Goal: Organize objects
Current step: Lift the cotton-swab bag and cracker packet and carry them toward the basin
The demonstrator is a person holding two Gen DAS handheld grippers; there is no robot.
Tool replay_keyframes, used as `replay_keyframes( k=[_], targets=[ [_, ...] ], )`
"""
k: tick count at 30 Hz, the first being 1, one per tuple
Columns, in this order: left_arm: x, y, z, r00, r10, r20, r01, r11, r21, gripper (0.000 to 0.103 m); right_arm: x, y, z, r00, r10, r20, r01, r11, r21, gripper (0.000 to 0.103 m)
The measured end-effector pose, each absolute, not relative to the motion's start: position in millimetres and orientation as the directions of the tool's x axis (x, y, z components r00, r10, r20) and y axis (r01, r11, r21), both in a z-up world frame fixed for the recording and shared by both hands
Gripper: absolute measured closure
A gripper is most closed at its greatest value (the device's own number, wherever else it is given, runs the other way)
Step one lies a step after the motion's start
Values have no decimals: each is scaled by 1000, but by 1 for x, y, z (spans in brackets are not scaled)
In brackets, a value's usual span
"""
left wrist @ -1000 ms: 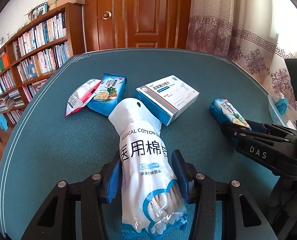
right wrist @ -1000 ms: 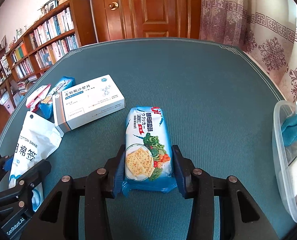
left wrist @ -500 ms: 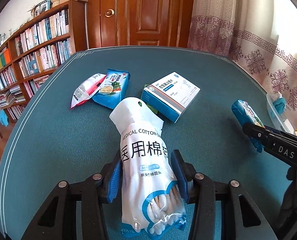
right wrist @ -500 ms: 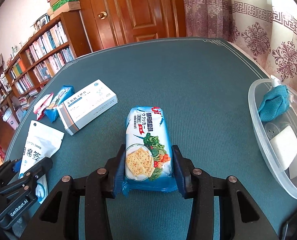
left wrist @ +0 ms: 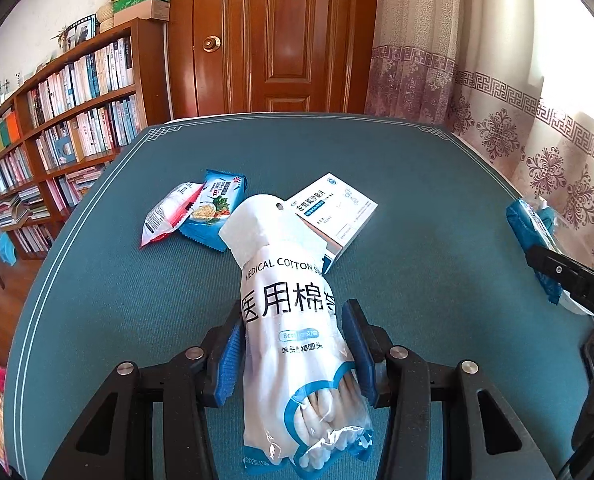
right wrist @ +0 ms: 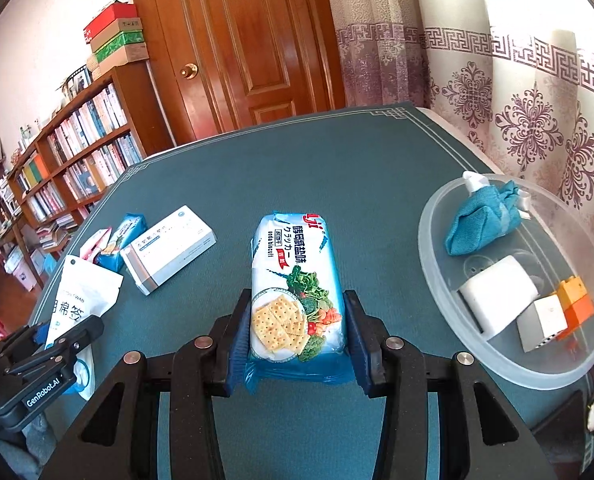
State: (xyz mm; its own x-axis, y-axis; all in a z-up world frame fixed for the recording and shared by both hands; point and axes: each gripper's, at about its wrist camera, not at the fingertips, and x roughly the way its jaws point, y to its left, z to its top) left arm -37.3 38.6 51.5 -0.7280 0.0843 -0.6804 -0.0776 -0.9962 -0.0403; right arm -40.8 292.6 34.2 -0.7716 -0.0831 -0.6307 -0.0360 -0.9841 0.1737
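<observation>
My left gripper [left wrist: 293, 356] is shut on a white bag of medical cotton swabs [left wrist: 293, 312], its blue pads pressing both sides. In the right wrist view that bag [right wrist: 79, 300] and the left gripper [right wrist: 53, 344] appear at the lower left. My right gripper [right wrist: 295, 332] is shut on a blue soda biscuit packet [right wrist: 295, 280], held above the green table. The same packet [left wrist: 531, 236] shows at the right edge of the left wrist view. A white medicine box [left wrist: 335, 210] [right wrist: 169, 254] lies on the table, with a blue snack packet [left wrist: 213, 210] and a red-and-white snack packet [left wrist: 169, 214] beside it.
A clear plastic tub [right wrist: 433, 260] at the table's right edge holds a teal cloth [right wrist: 483, 216], a white block [right wrist: 497, 294] and an orange piece [right wrist: 575, 304]. A bookshelf [left wrist: 57, 128] and a wooden door [left wrist: 273, 36] stand beyond the table [left wrist: 397, 168].
My right gripper has carried the biscuit packet to the right and upward, bringing the plastic tub further into its view. The left gripper has stayed in place, shut on the swab bag.
</observation>
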Motion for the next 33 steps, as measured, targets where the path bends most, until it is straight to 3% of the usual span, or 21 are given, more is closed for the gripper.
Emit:
replay_keyframes(
  k=[16,25,29,33],
  targets=[
    [-44,99,65,-705,150,-693,-194,-981,-15,53,-29,427,59,-780,161,-605,-275,-956,99,59],
    [-44,121,65,-695,155,-702,-225,-974,7,53,-53,470,47,-753,225,-618,-330,-942,60,58],
    [-45,127,67,-692,158,-704,-232,-973,11,53,-56,481,44,-753,237,-614,-354,-932,74,50],
    [-45,134,69,-693,165,-702,-248,-969,17,53,-45,482,43,-763,225,-606,-352,-931,97,50]
  ],
)
